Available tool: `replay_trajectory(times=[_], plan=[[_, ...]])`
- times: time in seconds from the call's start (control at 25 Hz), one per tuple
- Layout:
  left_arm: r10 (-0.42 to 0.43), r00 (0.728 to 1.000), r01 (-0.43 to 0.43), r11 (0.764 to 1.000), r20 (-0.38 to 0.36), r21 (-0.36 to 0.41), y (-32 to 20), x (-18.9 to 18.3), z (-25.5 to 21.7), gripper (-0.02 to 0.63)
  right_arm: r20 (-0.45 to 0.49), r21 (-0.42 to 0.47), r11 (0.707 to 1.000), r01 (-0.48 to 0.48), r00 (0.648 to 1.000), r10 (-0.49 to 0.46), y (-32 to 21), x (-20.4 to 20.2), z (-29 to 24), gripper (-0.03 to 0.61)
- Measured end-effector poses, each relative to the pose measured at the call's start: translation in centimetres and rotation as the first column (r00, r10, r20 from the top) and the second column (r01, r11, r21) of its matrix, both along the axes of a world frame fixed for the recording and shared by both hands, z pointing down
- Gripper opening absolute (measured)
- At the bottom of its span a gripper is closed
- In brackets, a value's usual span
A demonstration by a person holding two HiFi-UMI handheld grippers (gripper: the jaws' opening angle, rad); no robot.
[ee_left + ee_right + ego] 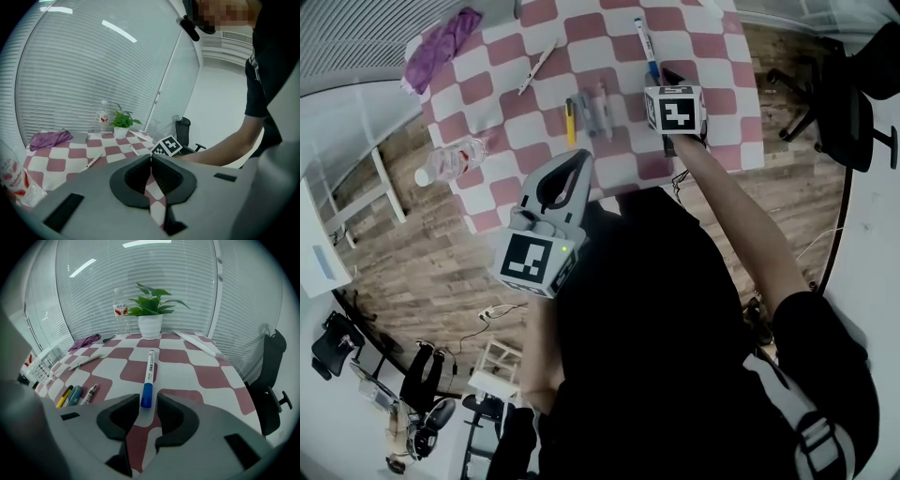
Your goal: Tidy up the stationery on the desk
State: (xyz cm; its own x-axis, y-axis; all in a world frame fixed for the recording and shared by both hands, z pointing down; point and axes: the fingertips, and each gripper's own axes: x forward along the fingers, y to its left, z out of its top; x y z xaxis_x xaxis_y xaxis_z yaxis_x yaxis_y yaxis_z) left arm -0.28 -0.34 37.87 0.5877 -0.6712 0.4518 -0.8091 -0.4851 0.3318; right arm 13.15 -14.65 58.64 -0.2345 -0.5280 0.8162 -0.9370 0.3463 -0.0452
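A white marker with a blue cap (149, 369) lies on the red-and-white checked tablecloth (206, 376), also in the head view as the marker (647, 45). My right gripper (148, 401) is open and low over the cloth, with the blue cap's end just between its tips and small gaps on both sides. A yellow pen (570, 123), a grey-blue cutter (585, 116) and a small marker (603, 112) lie side by side. A white pen (539, 66) lies farther left. My left gripper (581, 157) hovers at the near table edge, shut and empty.
A potted plant (151, 317) and an upright water bottle (121, 315) stand at the far edge beside a purple cloth (441, 47). A plastic bottle (450, 159) lies at the left edge. An office chair (272, 380) is off to the right.
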Motion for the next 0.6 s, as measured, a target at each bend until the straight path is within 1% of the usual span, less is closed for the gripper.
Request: replay_trajectory(times=[0.16, 0.24, 0.32, 0.44, 0.6], plan=[[-0.018, 1.000, 0.018, 1.000, 0.003, -0.006, 0.1, -0.2, 0.0, 0.035, -0.003, -0.008, 1.000, 0.003, 1.000, -0.003, 0.1, 0.0, 0.2, 0.110], [-0.021, 1.000, 0.021, 1.000, 0.008, -0.002, 0.1, -0.1, 0.0, 0.035, 0.003, -0.014, 1.000, -0.001, 1.000, 0.001, 0.1, -0.1, 0.3, 0.087], [-0.018, 1.000, 0.018, 1.000, 0.007, 0.006, 0.1, 0.0, 0.0, 0.035, 0.010, -0.017, 1.000, -0.004, 1.000, 0.004, 0.2, -0.2, 0.3, 0.086], [-0.029, 0.999, 0.029, 0.999, 0.015, -0.016, 0.3, -0.1, 0.0, 0.035, 0.022, -0.022, 1.000, -0.012, 1.000, 0.012, 0.5, -0.2, 0.2, 0.086], [-0.018, 1.000, 0.018, 1.000, 0.011, -0.004, 0.6, 0.1, -0.1, 0.035, 0.026, -0.028, 0.999, -0.015, 1.000, 0.016, 1.2, -0.4, -0.2, 0.086]])
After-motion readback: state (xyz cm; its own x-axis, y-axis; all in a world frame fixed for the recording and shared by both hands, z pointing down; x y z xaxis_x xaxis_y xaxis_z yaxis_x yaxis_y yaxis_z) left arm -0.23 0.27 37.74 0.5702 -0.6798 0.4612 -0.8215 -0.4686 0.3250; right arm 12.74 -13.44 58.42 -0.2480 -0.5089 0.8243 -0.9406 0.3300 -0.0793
